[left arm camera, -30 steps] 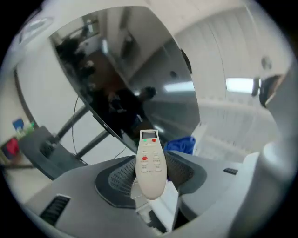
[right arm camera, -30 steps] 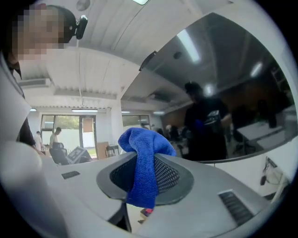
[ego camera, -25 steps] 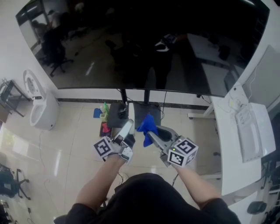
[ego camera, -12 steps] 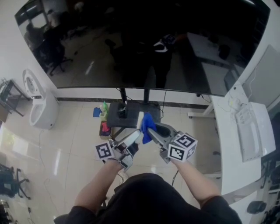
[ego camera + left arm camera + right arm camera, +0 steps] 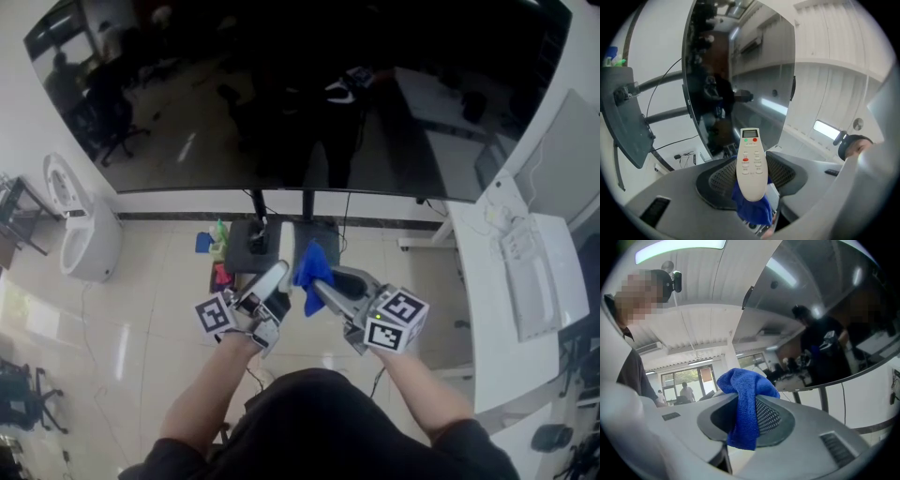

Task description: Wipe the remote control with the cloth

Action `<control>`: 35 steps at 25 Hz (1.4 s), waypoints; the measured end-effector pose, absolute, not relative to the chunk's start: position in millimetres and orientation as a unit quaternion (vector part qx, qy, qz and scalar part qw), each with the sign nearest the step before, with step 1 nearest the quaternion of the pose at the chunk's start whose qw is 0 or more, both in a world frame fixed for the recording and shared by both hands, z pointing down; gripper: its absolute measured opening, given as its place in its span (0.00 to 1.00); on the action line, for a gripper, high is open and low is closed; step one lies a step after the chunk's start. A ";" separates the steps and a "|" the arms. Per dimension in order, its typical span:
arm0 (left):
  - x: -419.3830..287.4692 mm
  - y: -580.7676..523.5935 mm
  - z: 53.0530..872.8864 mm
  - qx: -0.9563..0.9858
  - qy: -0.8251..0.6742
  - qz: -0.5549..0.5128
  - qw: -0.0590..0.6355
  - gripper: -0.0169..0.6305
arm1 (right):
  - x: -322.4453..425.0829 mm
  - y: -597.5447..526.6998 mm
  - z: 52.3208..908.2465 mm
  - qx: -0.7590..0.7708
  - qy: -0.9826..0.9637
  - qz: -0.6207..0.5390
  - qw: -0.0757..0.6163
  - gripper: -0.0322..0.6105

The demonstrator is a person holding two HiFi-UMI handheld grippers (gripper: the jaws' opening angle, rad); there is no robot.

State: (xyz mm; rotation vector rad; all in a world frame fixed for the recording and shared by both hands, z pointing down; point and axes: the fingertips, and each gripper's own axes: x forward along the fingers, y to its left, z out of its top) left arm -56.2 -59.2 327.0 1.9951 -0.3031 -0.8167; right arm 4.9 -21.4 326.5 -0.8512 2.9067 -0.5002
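A white remote control (image 5: 751, 164) with red and green buttons stands between the jaws of my left gripper (image 5: 751, 180), which is shut on its lower half; it shows as a pale bar (image 5: 269, 280) in the head view. My right gripper (image 5: 746, 420) is shut on a bunched blue cloth (image 5: 746, 401), which sticks out past the jaws. In the head view the cloth (image 5: 312, 266) sits just right of the remote's tip, close by or touching. In the left gripper view the blue cloth (image 5: 752, 208) hangs behind and below the remote. Both grippers (image 5: 246, 312) (image 5: 330, 291) are held up in the air.
A large dark TV screen (image 5: 309, 94) on a black stand (image 5: 258, 246) fills the upper part of the head view. A white toilet-like object (image 5: 89, 230) stands at left, a white desk (image 5: 525, 309) at right. Small coloured bottles (image 5: 217, 246) sit by the stand base.
The left gripper tilted the remote flatter half a second ago, then swung it back up beside the cloth. The right gripper with the cloth shifted slightly.
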 end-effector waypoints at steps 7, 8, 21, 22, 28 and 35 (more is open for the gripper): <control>-46.3 -53.2 324.4 0.817 -0.100 -0.321 0.469 0.33 | -12.8 -11.8 343.4 -0.244 0.954 -0.176 0.019 0.21; -44.5 -48.5 327.3 0.819 -0.093 -0.312 0.473 0.33 | -11.0 -14.3 342.8 -0.245 0.953 -0.178 0.021 0.21; -25.4 -15.8 352.7 0.839 -0.062 -0.238 0.486 0.33 | 23.5 -39.5 326.9 -0.274 0.945 -0.171 0.043 0.21; -26.2 -18.8 353.2 0.841 -0.079 -0.237 0.479 0.33 | 25.6 -39.5 326.2 -0.281 0.945 -0.162 0.040 0.21; -52.4 -50.7 398.3 0.868 -0.364 -0.096 0.325 0.33 | 45.8 -44.6 350.8 -0.409 0.903 0.021 -0.128 0.21; -101.8 -76.2 452.7 0.788 -0.587 0.090 0.159 0.33 | 41.5 -45.1 389.6 -0.403 0.894 0.037 -0.193 0.21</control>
